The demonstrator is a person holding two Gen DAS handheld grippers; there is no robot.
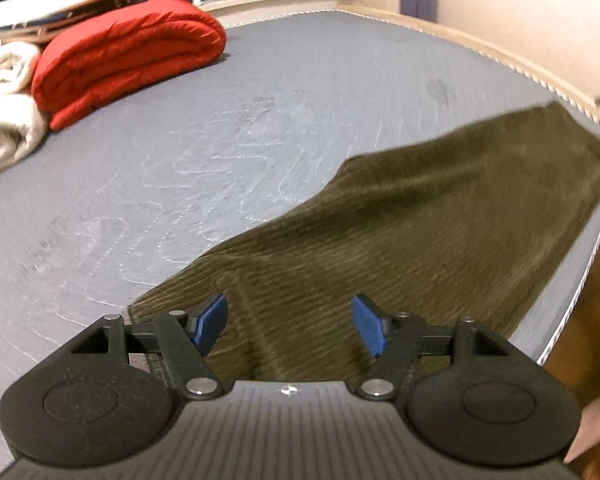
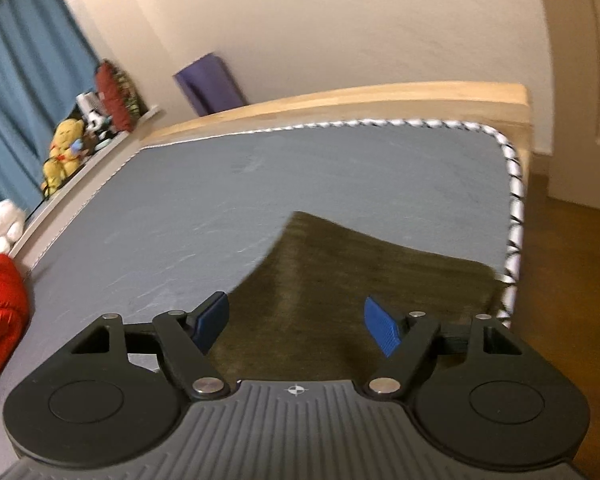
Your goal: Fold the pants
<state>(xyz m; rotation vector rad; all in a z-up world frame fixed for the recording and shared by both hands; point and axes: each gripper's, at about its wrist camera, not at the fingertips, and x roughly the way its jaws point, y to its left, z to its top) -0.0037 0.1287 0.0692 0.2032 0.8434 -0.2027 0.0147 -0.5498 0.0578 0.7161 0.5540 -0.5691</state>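
Olive corduroy pants (image 1: pixel 400 232) lie flat on the grey mattress (image 1: pixel 220 140), stretching from near my left gripper toward the mattress's right edge. My left gripper (image 1: pixel 290 326) hangs just above the near end of the cloth, its blue pads apart with nothing pinched between them. In the right wrist view the same pants (image 2: pixel 340 280) reach up to the piped mattress edge (image 2: pixel 514 216). My right gripper (image 2: pixel 296 326) hovers over the fabric, jaws apart, with only flat cloth below the gap.
A folded red quilt (image 1: pixel 128 56) and white bedding (image 1: pixel 4 120) sit at the far left of the mattress. Plush toys (image 2: pixel 64 148) line a ledge by blue curtains. A wooden bed frame (image 2: pixel 380 96) borders the far side, with wood floor (image 2: pixel 572 280) to the right.
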